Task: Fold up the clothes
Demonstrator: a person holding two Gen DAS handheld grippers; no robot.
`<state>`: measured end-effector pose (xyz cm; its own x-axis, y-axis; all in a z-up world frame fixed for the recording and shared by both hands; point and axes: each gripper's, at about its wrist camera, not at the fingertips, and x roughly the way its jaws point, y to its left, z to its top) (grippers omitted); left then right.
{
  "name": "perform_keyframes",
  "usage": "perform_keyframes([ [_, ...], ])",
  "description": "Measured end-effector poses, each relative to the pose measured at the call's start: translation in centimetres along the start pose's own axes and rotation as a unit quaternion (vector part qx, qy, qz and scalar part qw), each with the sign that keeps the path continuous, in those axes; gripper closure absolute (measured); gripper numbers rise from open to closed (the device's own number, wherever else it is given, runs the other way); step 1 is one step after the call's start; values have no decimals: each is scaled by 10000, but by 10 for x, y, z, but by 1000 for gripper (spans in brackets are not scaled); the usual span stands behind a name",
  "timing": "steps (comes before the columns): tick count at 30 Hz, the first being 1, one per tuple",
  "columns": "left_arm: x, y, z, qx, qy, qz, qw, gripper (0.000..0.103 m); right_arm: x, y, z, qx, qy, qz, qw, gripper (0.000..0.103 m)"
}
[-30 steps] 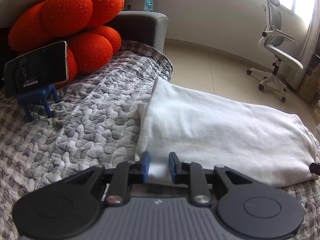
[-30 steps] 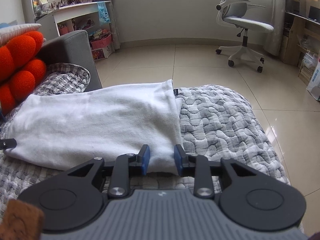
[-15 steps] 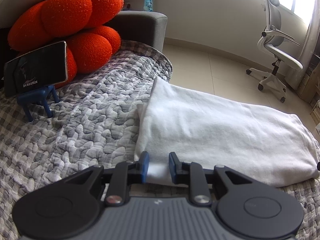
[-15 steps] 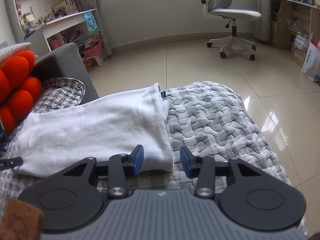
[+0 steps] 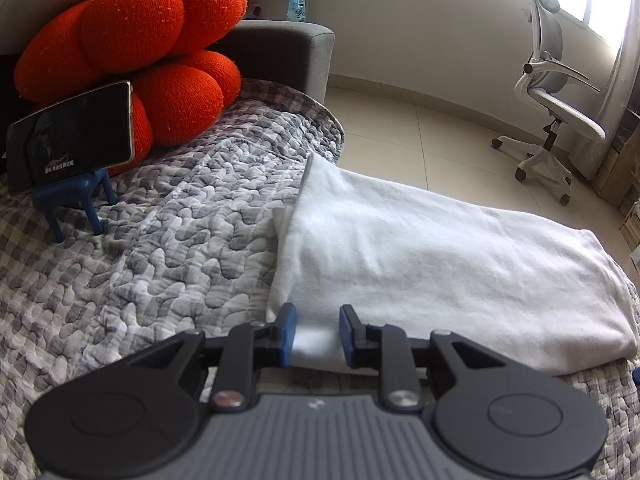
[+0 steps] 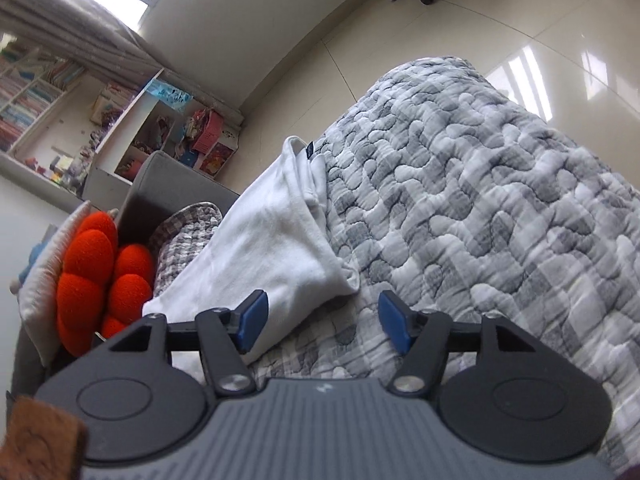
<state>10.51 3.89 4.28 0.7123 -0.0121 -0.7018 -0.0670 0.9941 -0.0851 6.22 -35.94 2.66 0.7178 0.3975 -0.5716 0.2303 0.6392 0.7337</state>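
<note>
A white garment (image 5: 432, 256) lies folded into a long strip across the grey quilted cover (image 5: 168, 248). My left gripper (image 5: 317, 334) is shut on the garment's near left corner, white cloth showing between its blue pads. In the right wrist view the garment (image 6: 272, 252) runs away to the upper left. My right gripper (image 6: 322, 320) is open wide and tilted, lifted just off the garment's near right corner, holding nothing.
An orange flower cushion (image 5: 152, 52) and a phone on a blue stand (image 5: 72, 148) sit at the left of the sofa. A grey sofa arm (image 5: 288, 56) is behind. A white office chair (image 5: 556, 96) stands on the tiled floor. Shelves (image 6: 120, 120) line the wall.
My right gripper has let go of the garment's corner, opened wide, lifted and rolled to one side. My left gripper has stayed shut on its corner without moving.
</note>
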Motion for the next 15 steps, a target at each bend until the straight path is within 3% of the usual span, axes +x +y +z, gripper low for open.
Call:
perform_keyframes([
  [8,-1,7,3,-250,33,-123,9996,78,1,-2,-2,438,-182,265,9985,38],
  [15,1,5,2,-206,30,-113,9997,78,14,16,-8,-162,-448,-24,9989,37],
])
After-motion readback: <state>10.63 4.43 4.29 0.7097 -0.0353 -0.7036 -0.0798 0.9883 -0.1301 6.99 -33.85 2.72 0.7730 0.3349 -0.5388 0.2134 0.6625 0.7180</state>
